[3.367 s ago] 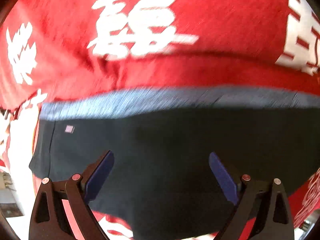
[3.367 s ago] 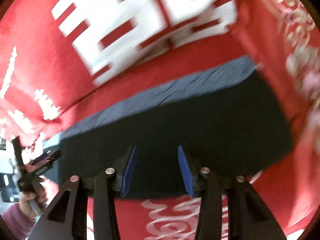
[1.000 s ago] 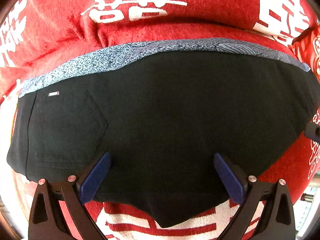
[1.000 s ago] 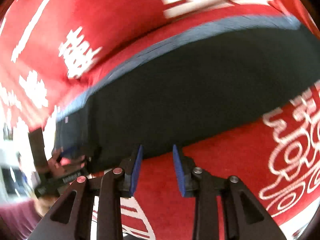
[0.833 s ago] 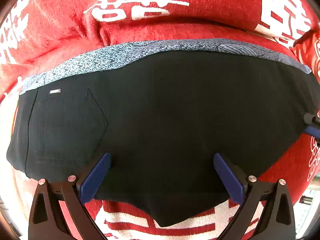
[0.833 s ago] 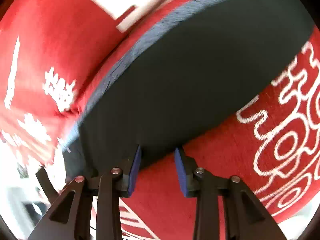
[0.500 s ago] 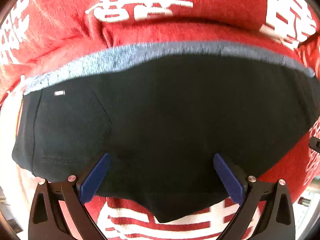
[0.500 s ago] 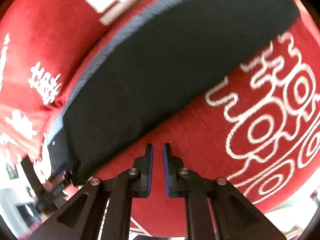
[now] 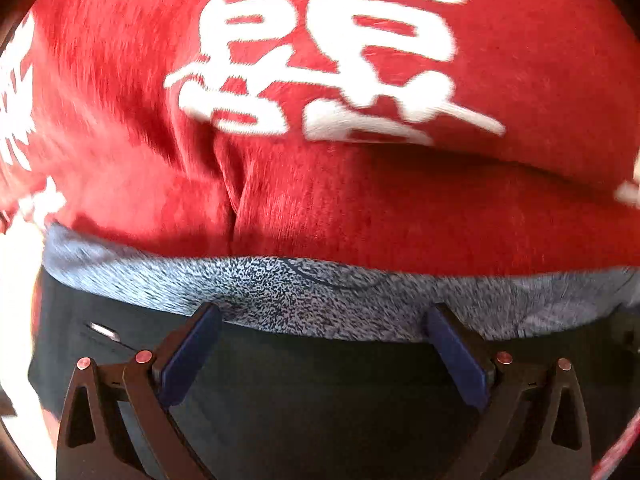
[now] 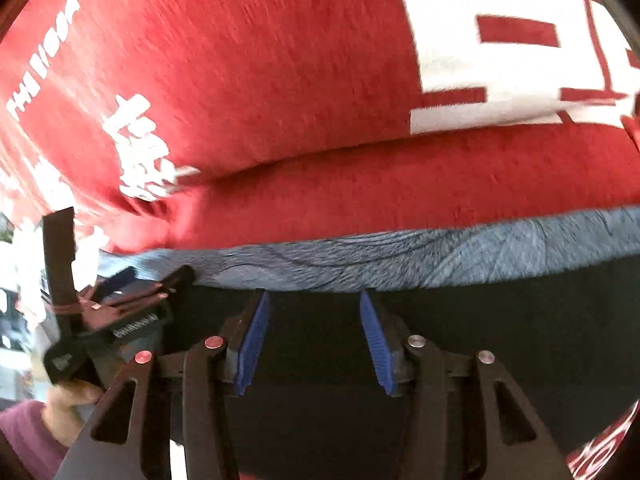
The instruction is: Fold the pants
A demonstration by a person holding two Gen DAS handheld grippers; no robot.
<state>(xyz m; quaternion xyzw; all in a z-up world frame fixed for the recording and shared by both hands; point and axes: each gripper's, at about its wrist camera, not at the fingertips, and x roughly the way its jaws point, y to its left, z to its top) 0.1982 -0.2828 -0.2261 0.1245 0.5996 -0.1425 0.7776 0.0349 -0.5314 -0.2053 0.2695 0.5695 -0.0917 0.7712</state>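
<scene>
The black pants lie folded on a red blanket, with a speckled grey-blue band along their far edge. My left gripper is open wide and empty, low over the pants, its tips at that band. In the right wrist view the pants fill the lower part, with the same band behind. My right gripper is open and empty over the black cloth near the band. The left gripper shows at the left of that view, held in a hand.
The red blanket with large white characters covers the whole surface beyond the pants and has a crease near the middle. It also fills the right wrist view. A bright room edge shows at far left.
Both grippers have moved forward over the pants to the far band. The right gripper, nearly shut half a second ago off the near edge, has opened. The left gripper stayed open.
</scene>
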